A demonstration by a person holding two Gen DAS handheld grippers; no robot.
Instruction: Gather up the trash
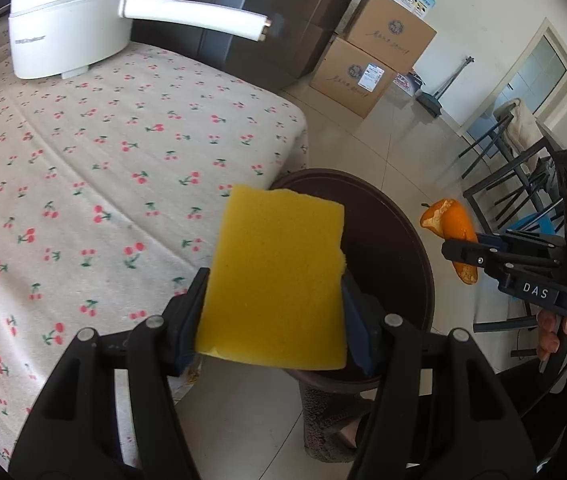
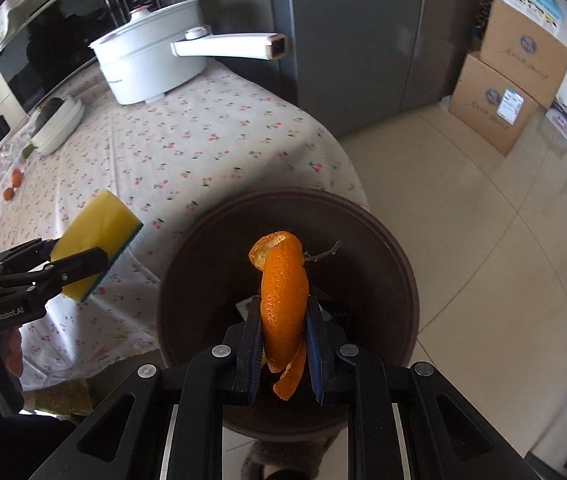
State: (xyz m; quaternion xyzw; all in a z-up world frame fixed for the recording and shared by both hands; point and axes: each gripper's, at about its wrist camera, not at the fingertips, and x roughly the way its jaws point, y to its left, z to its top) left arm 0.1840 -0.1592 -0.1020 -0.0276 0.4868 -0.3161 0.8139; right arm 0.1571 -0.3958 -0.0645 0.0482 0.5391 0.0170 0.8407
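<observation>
My left gripper (image 1: 275,280) is shut on a yellow sponge (image 1: 275,280) with a green scouring side, held over the table's edge next to the bin; the sponge also shows in the right wrist view (image 2: 95,236). My right gripper (image 2: 283,308) is shut on a curled strip of orange peel (image 2: 283,284) and holds it directly above the open dark brown round bin (image 2: 383,272). In the left wrist view the peel (image 1: 453,224) and right gripper (image 1: 467,254) hang to the right of the bin (image 1: 395,240). Some scraps lie inside the bin.
A table with a cherry-print cloth (image 1: 103,160) carries a white electric pot with a long handle (image 1: 67,24), a white lidded dish (image 2: 57,124) and small oranges (image 2: 13,184). Cardboard boxes (image 1: 375,56), a grey fridge (image 2: 363,40) and chairs (image 1: 515,184) stand on the tiled floor.
</observation>
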